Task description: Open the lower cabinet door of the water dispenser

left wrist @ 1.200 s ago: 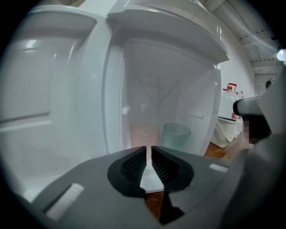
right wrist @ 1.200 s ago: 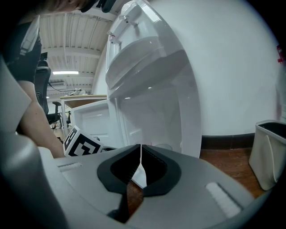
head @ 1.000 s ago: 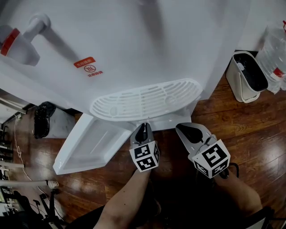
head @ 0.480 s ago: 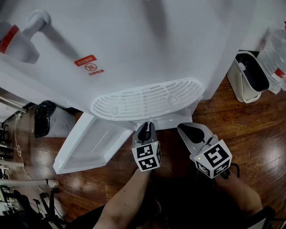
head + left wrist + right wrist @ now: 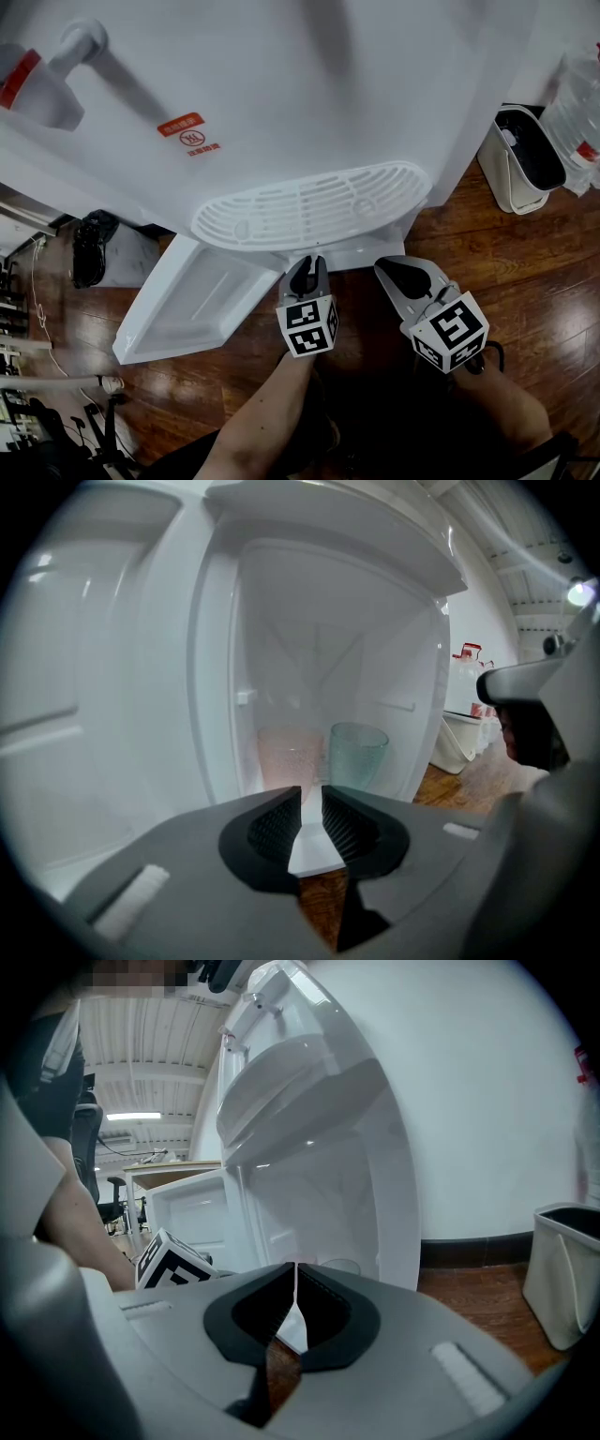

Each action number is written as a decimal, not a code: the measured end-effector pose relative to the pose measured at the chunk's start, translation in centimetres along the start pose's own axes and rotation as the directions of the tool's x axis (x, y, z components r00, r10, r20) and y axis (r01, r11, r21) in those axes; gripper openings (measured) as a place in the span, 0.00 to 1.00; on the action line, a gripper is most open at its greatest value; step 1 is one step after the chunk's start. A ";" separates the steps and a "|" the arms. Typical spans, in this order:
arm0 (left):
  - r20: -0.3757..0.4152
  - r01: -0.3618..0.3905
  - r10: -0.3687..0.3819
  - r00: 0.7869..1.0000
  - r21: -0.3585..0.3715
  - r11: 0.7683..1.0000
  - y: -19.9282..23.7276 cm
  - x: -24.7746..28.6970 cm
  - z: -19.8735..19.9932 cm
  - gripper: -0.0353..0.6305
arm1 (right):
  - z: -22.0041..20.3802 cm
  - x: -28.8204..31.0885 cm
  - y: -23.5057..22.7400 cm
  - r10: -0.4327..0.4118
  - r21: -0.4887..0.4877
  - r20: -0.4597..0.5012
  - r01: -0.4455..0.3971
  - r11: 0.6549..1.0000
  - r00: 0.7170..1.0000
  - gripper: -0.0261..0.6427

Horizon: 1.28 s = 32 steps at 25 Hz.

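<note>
One water dispenser (image 5: 309, 103) stood on the wooden floor (image 5: 534, 272), and its one lower cabinet door (image 5: 192, 305) was already open. The door hung at the dispenser's left side, swung out leftward in the head view, with its recessed inner face turned toward the two grippers. Its long axis seemed to run up and down, though the steep view flattened it. In the open cabinet stood two cups side by side, a pinkish cup (image 5: 289, 755) and a greenish cup (image 5: 358, 752), both upright. The left gripper (image 5: 305, 266) pointed into the cabinet below the drip grille (image 5: 309, 206). Its jaws stood a narrow gap apart with nothing between them. The right gripper (image 5: 399, 270) hung just beside it, aimed at the cabinet's right edge, with its jaws closed together on nothing. One bin (image 5: 520, 159) stood by the wall at the right, and one water bottle (image 5: 579, 108) showed partly at the picture's edge.
</note>
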<state>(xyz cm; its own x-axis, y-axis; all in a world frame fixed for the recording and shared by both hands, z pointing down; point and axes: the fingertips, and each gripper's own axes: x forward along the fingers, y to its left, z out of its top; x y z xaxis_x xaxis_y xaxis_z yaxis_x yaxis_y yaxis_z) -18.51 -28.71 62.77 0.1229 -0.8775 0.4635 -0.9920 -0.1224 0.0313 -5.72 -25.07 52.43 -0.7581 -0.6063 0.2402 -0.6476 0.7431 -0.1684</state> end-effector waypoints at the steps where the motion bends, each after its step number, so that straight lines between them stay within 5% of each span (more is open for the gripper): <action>1: 0.000 0.004 -0.004 1.000 0.004 1.000 -0.1 0.0 0.0 0.21 | 0.0 0.0 0.0 0.000 -0.001 0.000 0.000 1.000 1.000 0.05; 5: -0.023 0.132 -0.133 0.991 -0.051 0.990 -2.1 0.6 -0.6 0.20 | 0.2 0.0 0.0 -0.003 -0.001 0.004 0.003 1.000 1.000 0.06; 6: -0.030 0.181 -0.184 0.983 -0.085 0.980 -2.7 0.7 -0.8 0.93 | 0.2 -0.1 0.0 -0.004 0.000 0.005 0.004 1.000 1.000 0.06; 7: -0.034 0.198 -0.202 0.979 -0.084 0.977 -3.1 0.6 -0.8 0.94 | 0.2 -0.1 0.0 -0.005 0.001 0.005 0.005 1.000 1.000 0.06; 9: -0.041 0.199 -0.199 0.979 -0.010 0.980 -3.4 0.3 -0.8 0.45 | 0.2 -0.1 0.0 -0.001 -0.001 0.003 0.001 1.000 1.000 0.06; 11: -0.053 0.214 -0.215 0.975 -0.010 0.977 -3.7 0.4 -0.9 0.66 | 0.0 -0.1 0.1 0.002 -0.004 -0.001 -0.002 1.000 1.000 0.06; 14: -0.058 0.213 -0.213 0.975 -0.009 0.977 -3.6 0.6 -0.7 0.71 | -0.3 -0.2 -0.1 -0.002 0.006 -0.006 0.002 1.000 1.000 0.06; 32: 0.000 0.001 -0.001 1.000 0.008 1.000 -0.6 1.8 1.6 0.66 | -0.8 -0.3 -0.4 0.004 0.026 -0.008 -0.004 1.000 1.000 0.06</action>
<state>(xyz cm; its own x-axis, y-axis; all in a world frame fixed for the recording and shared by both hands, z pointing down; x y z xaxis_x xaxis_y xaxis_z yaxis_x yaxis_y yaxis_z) -17.61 -30.97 62.14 0.1244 -0.8774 0.4634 -0.9915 -0.1276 0.0246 -5.22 -24.99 53.18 -0.7602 -0.6008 0.2471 -0.6463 0.7381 -0.1937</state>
